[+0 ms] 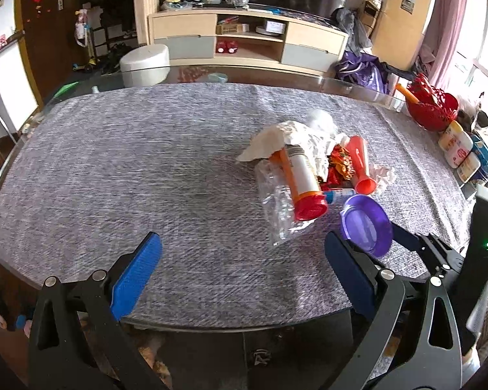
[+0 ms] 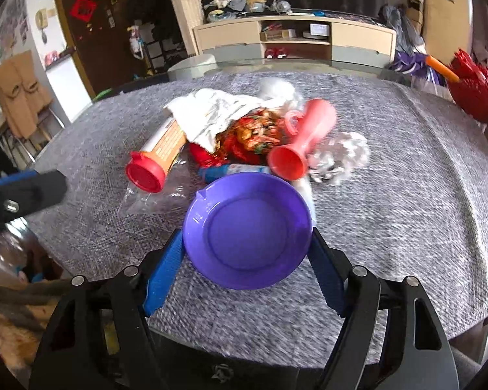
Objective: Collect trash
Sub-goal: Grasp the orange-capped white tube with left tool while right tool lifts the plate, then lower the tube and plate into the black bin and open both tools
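The counter point(image 2: 390, 169), draped in a grey woven cloth, carries one big heap of rubbish past its middle, and nearest to us sits the purple dish point(image 2: 247, 227), mouth up, its small pour lip toward the upper left in the right wrist view. The right tongs point(image 2: 245, 269) straddle it, blue pads flanking the rim on either side; the left pad looks to meet the rim, the right I can't call, and the frame is smeared, so a firm grip isn't certain. That's the danger here: a round, slick, shallow rim caught only at its edges could squirt out or tip forward into the pile. The left tongs point(image 1: 240, 269) stand wide open with nothing between them, hovering over bare cloth near the counter's front edge, well left of the heap. The crumpled paper point(image 2: 211, 113) drapes over the back of the pile, and lifting anything beneath may drag it along. The tall canister point(image 2: 161, 149) lies on its side, long axis running from the paper down toward the near left, red lid facing us; it's round, so a nudge could roll it. The red funnel-shaped cup point(image 2: 304, 139) also lies flat, wide mouth toward us, narrow end pointing away to the right. Crushed clear plastic point(image 1: 276, 201) lies under the canister and would likely slip or spring in a grip.
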Demonstrator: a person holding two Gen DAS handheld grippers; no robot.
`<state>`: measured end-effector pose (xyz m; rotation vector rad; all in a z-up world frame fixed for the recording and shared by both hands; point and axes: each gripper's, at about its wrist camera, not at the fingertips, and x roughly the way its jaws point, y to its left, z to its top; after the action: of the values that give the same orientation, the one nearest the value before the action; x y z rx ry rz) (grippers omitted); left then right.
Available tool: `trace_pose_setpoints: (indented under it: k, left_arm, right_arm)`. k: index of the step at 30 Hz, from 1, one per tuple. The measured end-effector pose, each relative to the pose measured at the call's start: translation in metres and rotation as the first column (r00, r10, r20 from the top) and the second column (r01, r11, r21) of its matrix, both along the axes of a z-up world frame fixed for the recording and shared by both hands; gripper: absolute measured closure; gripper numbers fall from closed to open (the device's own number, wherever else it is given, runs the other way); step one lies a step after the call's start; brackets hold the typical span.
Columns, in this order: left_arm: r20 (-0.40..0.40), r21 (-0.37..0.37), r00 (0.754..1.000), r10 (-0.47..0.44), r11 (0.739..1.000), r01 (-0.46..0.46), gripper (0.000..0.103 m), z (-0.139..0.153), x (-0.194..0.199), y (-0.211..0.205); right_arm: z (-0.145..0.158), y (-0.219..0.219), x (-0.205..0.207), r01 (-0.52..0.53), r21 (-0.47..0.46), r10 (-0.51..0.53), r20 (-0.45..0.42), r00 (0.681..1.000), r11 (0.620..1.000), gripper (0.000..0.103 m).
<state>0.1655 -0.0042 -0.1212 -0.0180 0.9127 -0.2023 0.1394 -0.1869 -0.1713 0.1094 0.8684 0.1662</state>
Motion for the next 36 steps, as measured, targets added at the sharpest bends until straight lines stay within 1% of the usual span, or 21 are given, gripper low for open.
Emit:
trace_pose_setpoints:
  k: [3,5,7,8,10,11,12,13,14,15,20,22,27,36]
  left_arm:
    - [0.003,-0.017,1.0,-0.025,1.0,0.025,0.009,-0.001,0.006,-0.009]
    - [0.01,-0.028,0.999,-0.041,0.999,0.041,0.011,-0.001,0.01,-0.016]
    - [0.017,-0.039,0.998,-0.065,0.997,0.066,0.023,-0.002,0.014,-0.025]
    - [0.019,-0.042,0.997,-0.078,0.996,0.079,0.026,-0.002,0.017,-0.03]
    - [0.022,-0.04,0.994,-0.103,0.994,0.104,0.039,-0.002,0.023,-0.039]
    - [0.02,-0.037,0.993,-0.114,0.993,0.115,0.041,-0.004,0.027,-0.045]
    - [0.018,-0.035,0.993,-0.12,0.992,0.121,0.045,-0.005,0.03,-0.049]
    - [0.015,-0.035,0.992,-0.127,0.991,0.128,0.051,-0.007,0.033,-0.052]
    - [0.01,-0.036,0.992,-0.129,0.991,0.129,0.054,-0.009,0.037,-0.054]
    - [0.004,-0.037,0.992,-0.128,0.991,0.128,0.059,-0.012,0.04,-0.055]
    - [-0.036,-0.015,0.993,-0.11,0.994,0.109,0.065,-0.028,0.051,-0.058]
    - [-0.046,-0.013,0.993,-0.11,0.994,0.109,0.073,-0.032,0.052,-0.058]
    - [-0.02,0.014,0.994,-0.108,0.994,0.108,0.075,-0.028,0.041,-0.055]
    - [0.041,0.011,0.995,-0.091,0.996,0.091,0.075,0.003,0.001,-0.037]
  right_arm:
    - [0.008,-0.01,-0.003,0.008,0.017,-0.008,0.006,1.0,1.0,0.027]
    - [0.013,-0.015,-0.008,0.013,0.029,-0.013,0.015,1.0,1.0,0.027]
    - [0.016,-0.019,-0.01,0.017,0.03,-0.017,0.019,1.0,0.999,0.027]
    - [0.016,-0.022,-0.01,0.018,0.03,-0.018,0.019,1.0,0.999,0.027]
    - [0.016,-0.026,-0.009,0.019,0.034,-0.02,0.015,1.0,0.999,0.027]
    - [0.016,-0.027,-0.009,0.019,0.038,-0.02,0.013,1.0,0.999,0.027]
    - [0.015,-0.029,-0.008,0.018,0.046,-0.018,0.009,1.0,0.999,0.027]
    - [0.015,-0.03,-0.008,0.017,0.05,-0.017,0.006,1.0,0.999,0.027]
    - [0.014,-0.029,-0.006,0.015,0.054,-0.015,0.004,1.0,0.998,0.027]
    - [0.014,-0.03,-0.006,0.013,0.059,-0.013,0.004,1.0,0.998,0.027]
    - [0.013,-0.035,-0.004,0.013,0.075,-0.013,-0.001,1.0,0.997,0.027]
    - [0.013,-0.036,-0.003,0.019,0.077,-0.018,-0.002,1.0,0.997,0.027]
    - [0.018,-0.036,-0.008,0.015,0.078,-0.016,0.012,1.0,0.997,0.027]
    - [0.044,-0.029,-0.029,-0.009,0.057,0.005,0.075,0.997,0.998,0.027]
